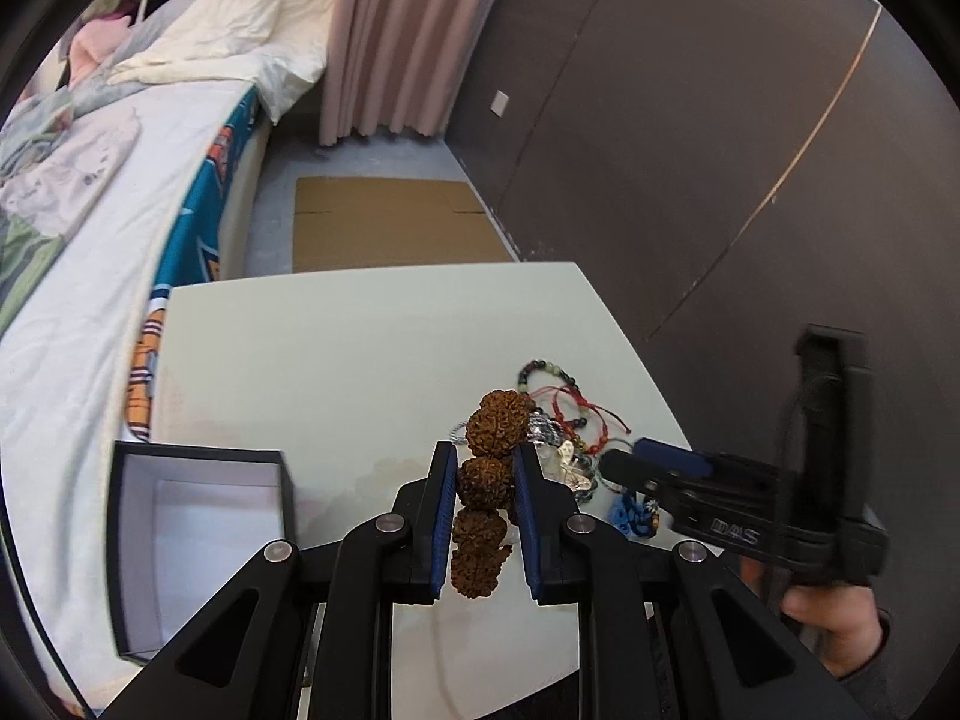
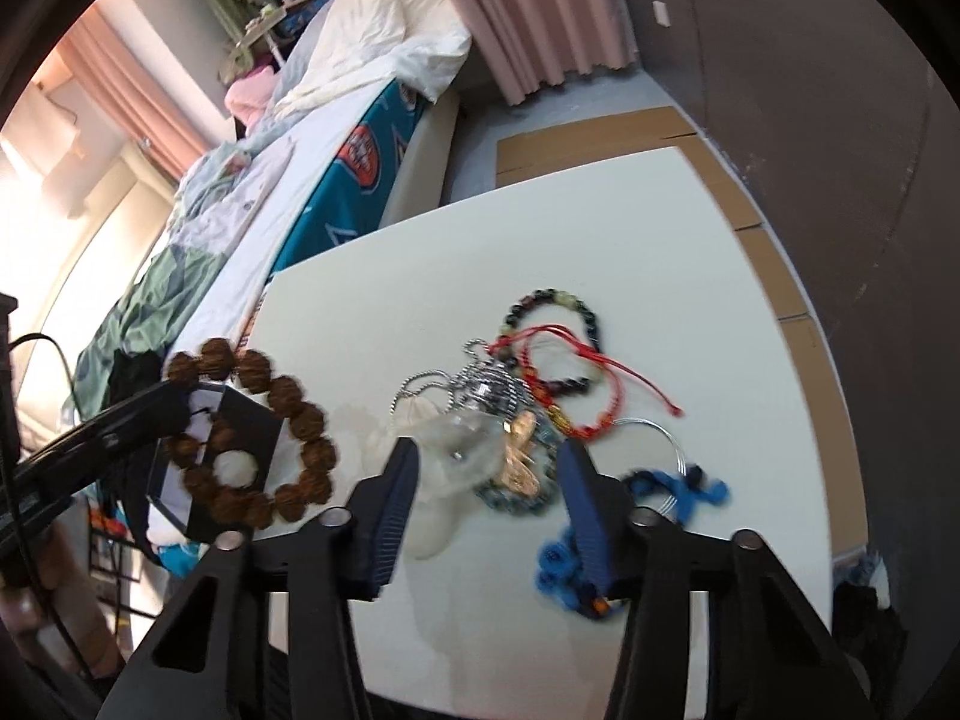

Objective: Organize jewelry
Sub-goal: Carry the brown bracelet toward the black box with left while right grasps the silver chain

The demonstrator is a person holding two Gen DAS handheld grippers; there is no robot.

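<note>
My left gripper (image 1: 483,468) is shut on a bracelet of big brown knobbly seed beads (image 1: 486,480) and holds it above the white table (image 1: 360,348). In the right wrist view that bracelet (image 2: 252,438) hangs as a full ring from the left gripper (image 2: 174,405), over the open dark box (image 2: 240,420). The box (image 1: 198,540) sits at the table's left edge, white inside and empty. My right gripper (image 2: 489,462) is open, just above a pile of jewelry (image 2: 510,414): a silver bead ball, a gold butterfly, a clear piece, red cords (image 2: 576,384), a dark bead bracelet (image 2: 558,306).
A blue knotted cord (image 2: 570,564) and a thin wire hoop (image 2: 660,438) lie at the pile's near right side. A bed (image 1: 90,240) runs along the table's left. A dark wall (image 1: 720,150) stands to the right. Flat cardboard (image 1: 390,222) lies on the floor beyond the table.
</note>
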